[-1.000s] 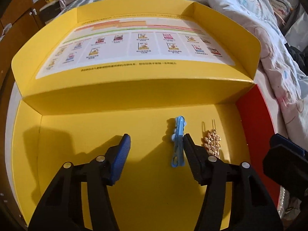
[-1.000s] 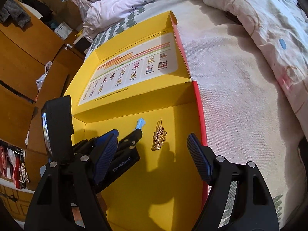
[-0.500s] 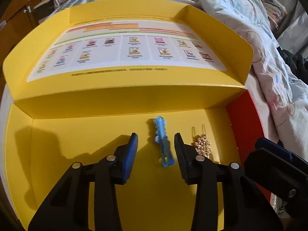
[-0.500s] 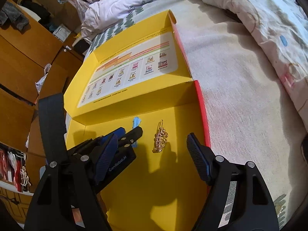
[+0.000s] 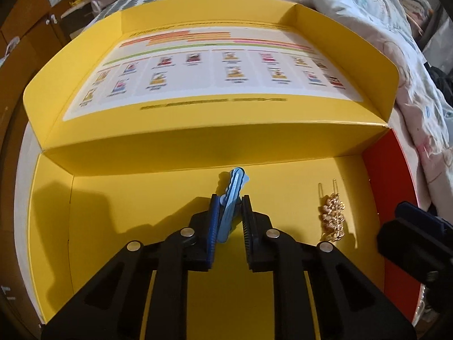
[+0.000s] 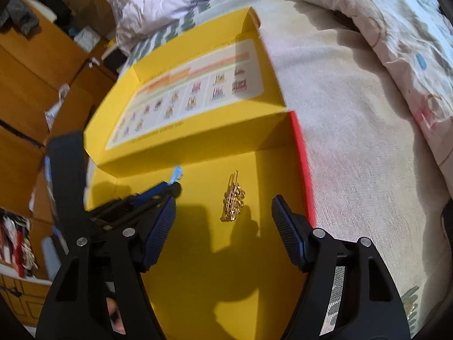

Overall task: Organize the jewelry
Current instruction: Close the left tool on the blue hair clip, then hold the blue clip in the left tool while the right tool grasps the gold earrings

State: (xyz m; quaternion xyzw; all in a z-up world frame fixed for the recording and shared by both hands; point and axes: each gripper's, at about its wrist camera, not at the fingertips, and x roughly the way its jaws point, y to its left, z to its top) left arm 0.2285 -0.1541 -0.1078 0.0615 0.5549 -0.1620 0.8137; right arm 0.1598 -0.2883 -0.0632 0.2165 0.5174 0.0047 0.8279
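Grip check: my left hand-held gripper pinches light, stiff blue plastic hair clip mid-body above yellow cardboard box floor; likely slippery. Right hand-held gripper spread over fragile gold metal hairpin.

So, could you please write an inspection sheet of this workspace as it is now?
Surface: open yellow box lying on a bed.
Job's things: blue hair clip; gold hair clip lying on the box floor.
Clutter: nothing seen inside the box.
Grippers: left hand-held gripper shut on blue hair clip; right hand-held gripper open, gold hair clip between its fingers, untouched.
Cables: nothing seen.
Surroundings: floral quilt; wooden cabinets.
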